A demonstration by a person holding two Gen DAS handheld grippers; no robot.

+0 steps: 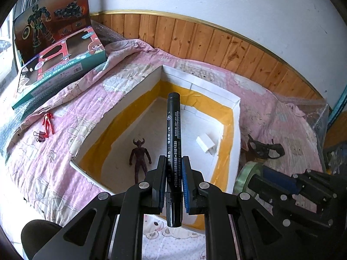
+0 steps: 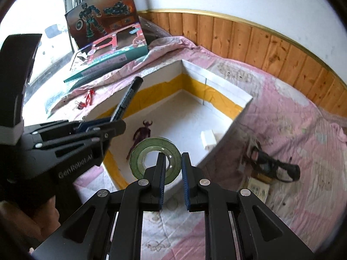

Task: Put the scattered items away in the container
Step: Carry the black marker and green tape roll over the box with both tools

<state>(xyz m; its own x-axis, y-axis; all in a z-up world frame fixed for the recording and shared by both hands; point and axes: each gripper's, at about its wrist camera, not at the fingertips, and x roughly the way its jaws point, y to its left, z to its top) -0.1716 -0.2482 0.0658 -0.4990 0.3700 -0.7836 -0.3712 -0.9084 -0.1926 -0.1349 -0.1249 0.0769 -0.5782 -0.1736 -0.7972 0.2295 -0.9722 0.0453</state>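
Observation:
My left gripper [image 1: 172,160] is shut on a black marker pen [image 1: 173,130], which points forward over the open white box with yellow tape [image 1: 235,117]. Inside the box lie a dark horned figure [image 1: 139,158] and a small white block [image 1: 206,144]. My right gripper [image 2: 172,158] is shut on the rim of a green tape roll [image 2: 141,158], held above the box's near corner [image 2: 216,75]. The right wrist view also shows the marker [image 2: 128,99] and left gripper [image 2: 102,125]. A red figure [image 1: 47,123] and a binder clip [image 1: 39,136] lie on the quilt left of the box.
A black strapped object [image 2: 273,165] lies on the pink quilt right of the box, with a printed card [image 2: 258,187] beside it. Two toy cartons [image 1: 58,43] stand at the back left. Wooden panelling [image 1: 216,43] runs behind the bed.

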